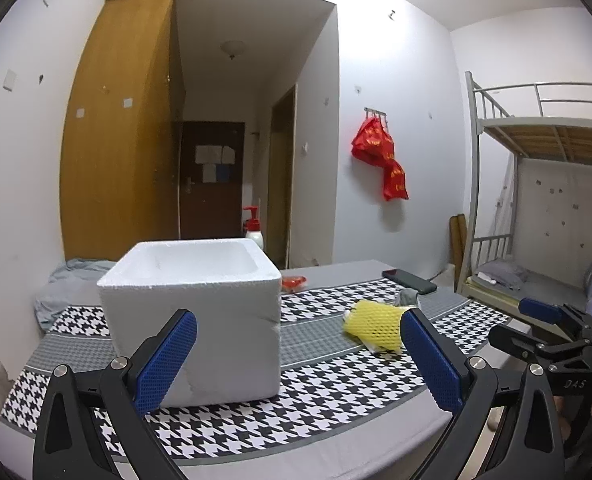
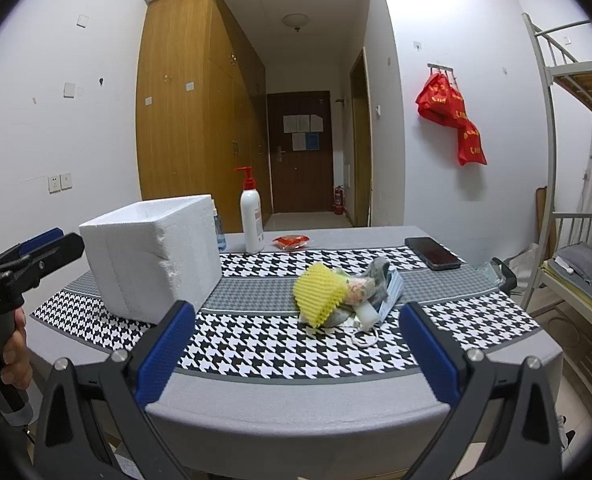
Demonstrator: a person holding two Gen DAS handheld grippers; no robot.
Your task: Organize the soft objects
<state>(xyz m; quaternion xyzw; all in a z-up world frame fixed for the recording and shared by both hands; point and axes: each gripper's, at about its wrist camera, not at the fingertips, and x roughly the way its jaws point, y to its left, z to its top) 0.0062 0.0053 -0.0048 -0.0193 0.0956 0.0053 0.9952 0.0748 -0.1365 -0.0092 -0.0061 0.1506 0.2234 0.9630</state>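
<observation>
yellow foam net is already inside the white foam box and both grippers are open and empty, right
Not quite. The yellow foam net is not inside the white foam box; it lies on the patterned tablecloth atop the pile of soft items, to the right of the box, as the right wrist view shows. The rest holds: the left gripper and right gripper are open and empty.

table (image 2: 296, 404) w/ houndstooth cloth | on it: foam box (image 2: 151, 256), soft pile (image 2: 348, 296), pump bottle (image 2: 251, 216), phone (image 2: 432, 253), red packet (image 2: 291, 241)

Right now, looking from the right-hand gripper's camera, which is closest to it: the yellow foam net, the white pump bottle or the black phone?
1. Yellow foam net, just ahead, centre.
2. Black phone, farther back, right.
3. White pump bottle, rear, left of centre.
</observation>
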